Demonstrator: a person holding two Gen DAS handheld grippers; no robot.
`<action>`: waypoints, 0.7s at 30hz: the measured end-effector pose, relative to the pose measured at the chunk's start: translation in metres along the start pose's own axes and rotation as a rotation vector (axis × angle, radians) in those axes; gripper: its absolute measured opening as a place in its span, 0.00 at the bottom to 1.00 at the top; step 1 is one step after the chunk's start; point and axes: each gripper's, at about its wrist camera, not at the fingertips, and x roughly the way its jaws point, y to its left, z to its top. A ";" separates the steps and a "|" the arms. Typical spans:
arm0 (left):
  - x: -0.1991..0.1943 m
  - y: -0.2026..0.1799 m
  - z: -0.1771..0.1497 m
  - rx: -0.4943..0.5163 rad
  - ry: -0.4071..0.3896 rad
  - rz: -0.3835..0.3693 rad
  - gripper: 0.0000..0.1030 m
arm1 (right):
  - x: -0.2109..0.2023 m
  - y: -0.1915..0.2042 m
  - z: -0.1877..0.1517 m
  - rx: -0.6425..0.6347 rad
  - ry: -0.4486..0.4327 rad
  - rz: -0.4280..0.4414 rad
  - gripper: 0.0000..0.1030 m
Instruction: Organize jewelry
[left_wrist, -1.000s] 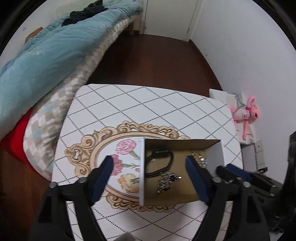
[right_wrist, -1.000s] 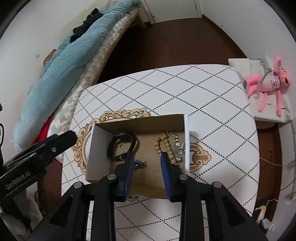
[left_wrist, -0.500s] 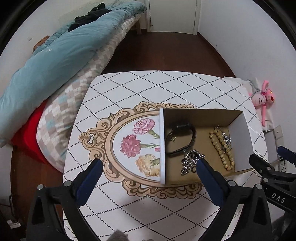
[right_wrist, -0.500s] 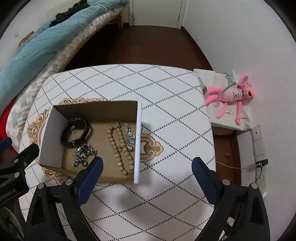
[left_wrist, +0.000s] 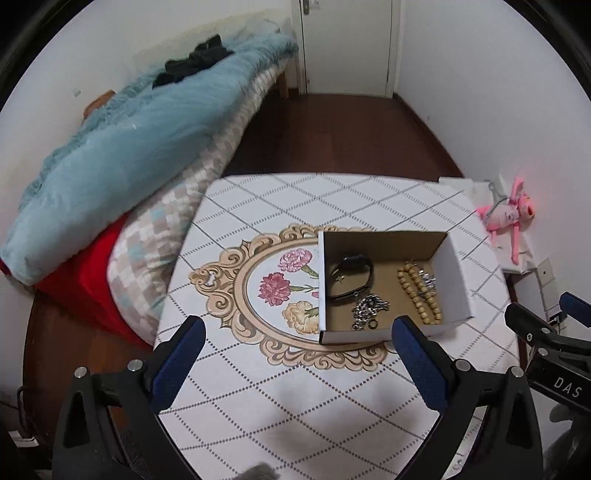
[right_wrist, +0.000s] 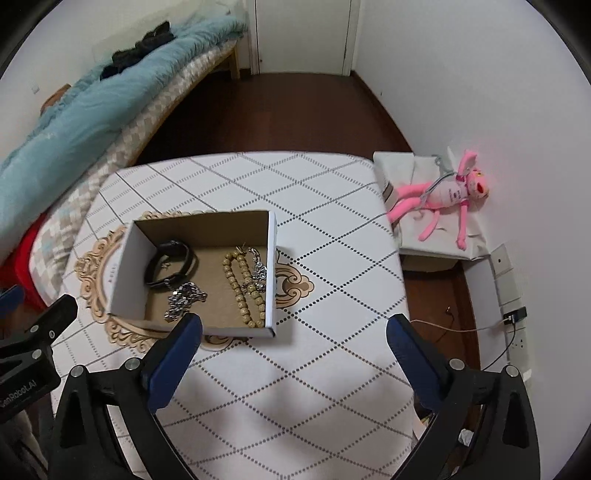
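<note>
A shallow cardboard box (left_wrist: 456, 280) (right_wrist: 127, 273) stands open on the table. Inside lie a black bracelet (left_wrist: 352, 259) (right_wrist: 173, 246), a tan bead strand (left_wrist: 415, 299) (right_wrist: 240, 284), a silver chain (left_wrist: 369, 308) (right_wrist: 184, 295) and a second silver piece (left_wrist: 426, 280) (right_wrist: 258, 271). My left gripper (left_wrist: 297, 326) hangs open above the table, just in front of the box, with nothing held. My right gripper (right_wrist: 294, 323) is near the box's front right corner; its jaws are opening, with nothing between them.
The table (left_wrist: 280, 387) has a white diamond-pattern cover with a floral medallion (left_wrist: 280, 288). A bed with a blue duvet (left_wrist: 129, 155) runs along the left. On the right a pink plush toy (right_wrist: 443, 195) lies on a low white box, near wall sockets and cables (right_wrist: 513, 314).
Both grippers have drawn back and upward from the box. The right jaws went from narrow, over the jewelry, to wide apart. The left jaws widened a little.
</note>
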 end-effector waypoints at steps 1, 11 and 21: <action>-0.011 0.001 -0.002 -0.004 -0.017 0.001 1.00 | -0.010 0.000 -0.003 0.003 -0.014 0.003 0.98; -0.097 0.002 -0.018 -0.017 -0.140 -0.019 1.00 | -0.108 -0.004 -0.033 0.008 -0.160 -0.009 1.00; -0.144 0.004 -0.030 -0.031 -0.200 -0.068 1.00 | -0.189 -0.005 -0.055 0.017 -0.289 -0.031 1.00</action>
